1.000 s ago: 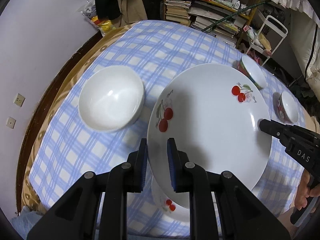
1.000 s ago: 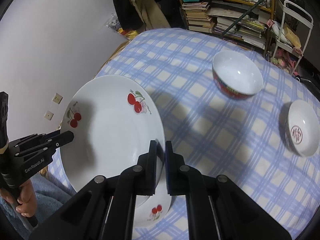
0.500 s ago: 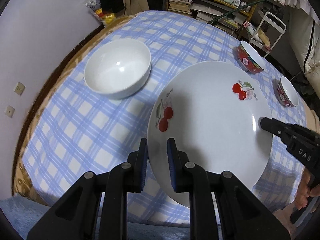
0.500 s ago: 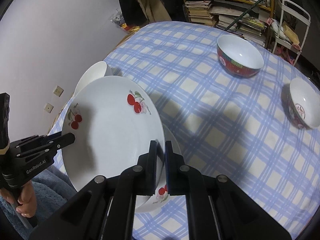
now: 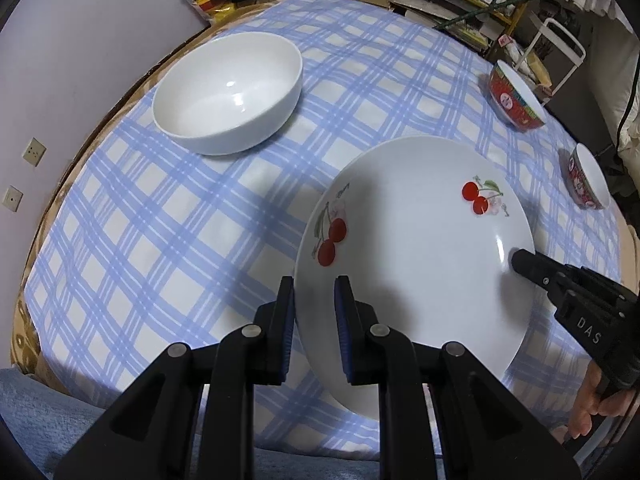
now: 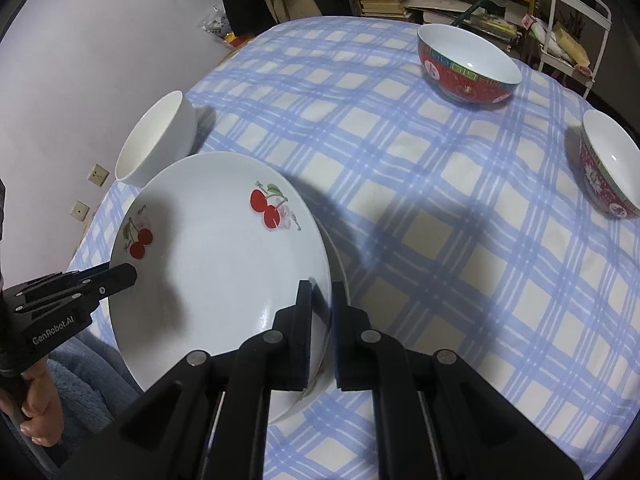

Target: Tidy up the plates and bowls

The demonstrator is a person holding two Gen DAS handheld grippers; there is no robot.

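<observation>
Hand-held grippers (image 5: pixel 314 312) (image 6: pixel 321 320) astride cherry plate (image 5: pixel 416 256) rim

Cherry plate (image 5: pixel 416 264) tilted, above 2nd plate (image 6: pixel 338 264); 3 bowls apart.

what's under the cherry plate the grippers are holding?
In the right wrist view, a second plate's rim edge shows beneath the cherry plate, on the checked tablecloth. The rest is covered; whether they touch is unclear.
</observation>
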